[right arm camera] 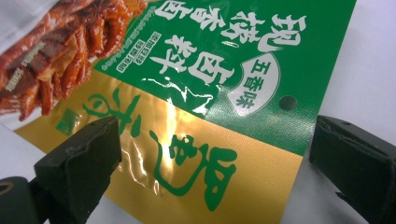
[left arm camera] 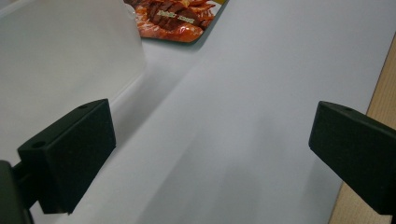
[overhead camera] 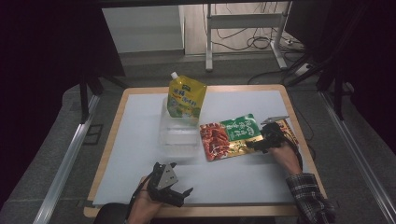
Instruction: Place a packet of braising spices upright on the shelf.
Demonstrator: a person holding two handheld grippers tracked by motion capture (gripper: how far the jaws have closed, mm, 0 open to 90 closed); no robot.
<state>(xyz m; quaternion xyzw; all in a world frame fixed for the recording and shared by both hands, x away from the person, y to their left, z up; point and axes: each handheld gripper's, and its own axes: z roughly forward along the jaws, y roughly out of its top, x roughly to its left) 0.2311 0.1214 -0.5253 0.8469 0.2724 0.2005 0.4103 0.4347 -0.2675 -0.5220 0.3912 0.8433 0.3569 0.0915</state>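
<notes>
A snack packet (overhead camera: 231,135), printed green, gold and red, lies flat on the white mat (overhead camera: 140,121) right of centre. My right gripper (overhead camera: 254,143) is at its right end and stands open. In the right gripper view the gripper (right arm camera: 215,149) straddles the packet (right arm camera: 210,93): one jaw is over the gold part, the other over bare mat just past the packet's edge. My left gripper (overhead camera: 182,179) rests near the table's front edge, open, with nothing between its jaws. In the left gripper view the gripper (left arm camera: 210,140) faces bare mat, with a corner of the packet (left arm camera: 175,18) farther ahead.
A yellow spouted pouch (overhead camera: 187,95) stands upright at the back end of a clear plastic container (overhead camera: 177,137) in the table's middle. The container's wall (left arm camera: 60,56) is close beside my left gripper. The wooden table edge (left arm camera: 383,88) runs along its other side. Something orange-brown (overhead camera: 290,130) lies by the right hand.
</notes>
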